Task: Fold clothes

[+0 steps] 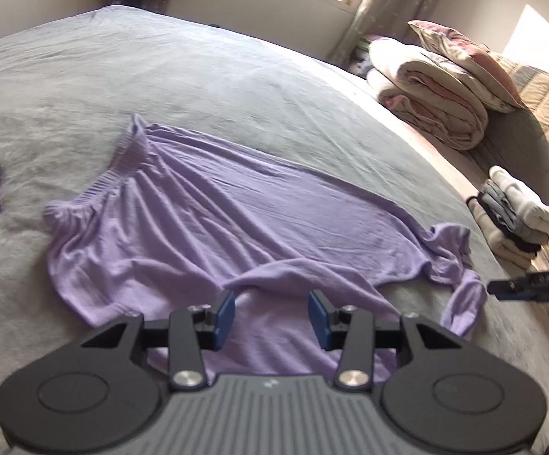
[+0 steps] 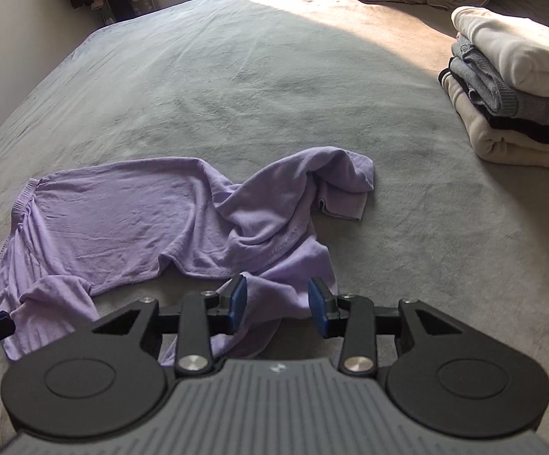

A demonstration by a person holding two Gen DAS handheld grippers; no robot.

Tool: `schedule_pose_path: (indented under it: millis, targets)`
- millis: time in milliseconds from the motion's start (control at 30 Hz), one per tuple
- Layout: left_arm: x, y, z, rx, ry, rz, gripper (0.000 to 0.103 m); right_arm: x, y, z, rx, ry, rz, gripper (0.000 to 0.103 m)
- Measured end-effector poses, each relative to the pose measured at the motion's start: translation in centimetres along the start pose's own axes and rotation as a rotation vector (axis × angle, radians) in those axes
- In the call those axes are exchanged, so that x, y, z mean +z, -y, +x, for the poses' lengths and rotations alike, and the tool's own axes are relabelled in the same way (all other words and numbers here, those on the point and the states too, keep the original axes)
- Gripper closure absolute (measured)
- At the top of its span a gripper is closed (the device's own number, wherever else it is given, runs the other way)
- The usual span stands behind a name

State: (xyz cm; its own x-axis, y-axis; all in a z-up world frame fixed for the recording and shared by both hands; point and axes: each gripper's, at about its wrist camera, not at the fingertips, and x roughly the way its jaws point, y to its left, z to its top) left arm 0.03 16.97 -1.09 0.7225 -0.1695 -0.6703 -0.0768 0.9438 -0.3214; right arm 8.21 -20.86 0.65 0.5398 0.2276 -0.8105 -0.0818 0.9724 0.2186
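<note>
We are holding the left gripper (image 1: 271, 313) low over the near hem of the lilac garment (image 1: 214, 220), jaws wide, gripping nothing. We are keeping the right gripper (image 2: 277, 309) level over a crumpled sleeve, jaws wide too. The garment is lying half-spread on the bed (image 2: 274, 76). A folded stack (image 2: 513, 98) is sitting well apart.

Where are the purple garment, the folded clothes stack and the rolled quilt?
purple garment (image 1: 214, 220): left wrist view, on its flat middle panel.
folded clothes stack (image 2: 517, 87): right wrist view, on the grey layer under the white top piece.
rolled quilt (image 1: 433, 102): left wrist view, on the front of the roll.
</note>
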Motion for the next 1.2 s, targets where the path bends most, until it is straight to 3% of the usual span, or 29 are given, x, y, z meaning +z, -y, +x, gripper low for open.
schedule_pose_path:
  millis: [100, 200, 467, 533, 633, 700, 800, 1200]
  targets:
    - [1.1, -2.9, -0.6, 0.101, 0.018, -0.098, 0.059, -1.3, -0.1, 0.2, 0.056, -0.045, 0.069, 0.063]
    - [1.9, -5.8, -0.9, 0.16, 0.026, -0.205, 0.059, -2.0, -0.3, 0.7, 0.056, -0.054, 0.106, 0.063]
    - [2.1, -11.2, -0.3, 0.205, 0.023, -0.433, 0.061, -3.6, -0.8, 2.1, 0.039, -0.064, 0.193, 0.064]
    - [2.1, -11.7, 0.1, 0.197, 0.032, -0.46, 0.062, -3.6, -0.9, 2.4, 0.026, -0.054, 0.195, 0.075]
    - [2.0, -12.0, 0.5, 0.201, 0.053, -0.477, 0.063, -3.8, -1.0, 2.5, -0.003, -0.039, 0.179, 0.098]
    - [2.0, -12.2, 0.7, 0.2, 0.072, -0.479, 0.067, -3.9, -0.8, 2.3, -0.019, -0.029, 0.177, 0.101]
    - [1.9, -12.2, 1.0, 0.194, 0.087, -0.478, 0.101, -4.2, -0.3, 1.6, -0.055, -0.006, 0.183, 0.102]
    - [1.1, -12.3, -2.7, 0.317, 0.106, -0.446, 0.102, -6.3, 1.9, -5.0, -0.153, 0.12, 0.194, 0.102]
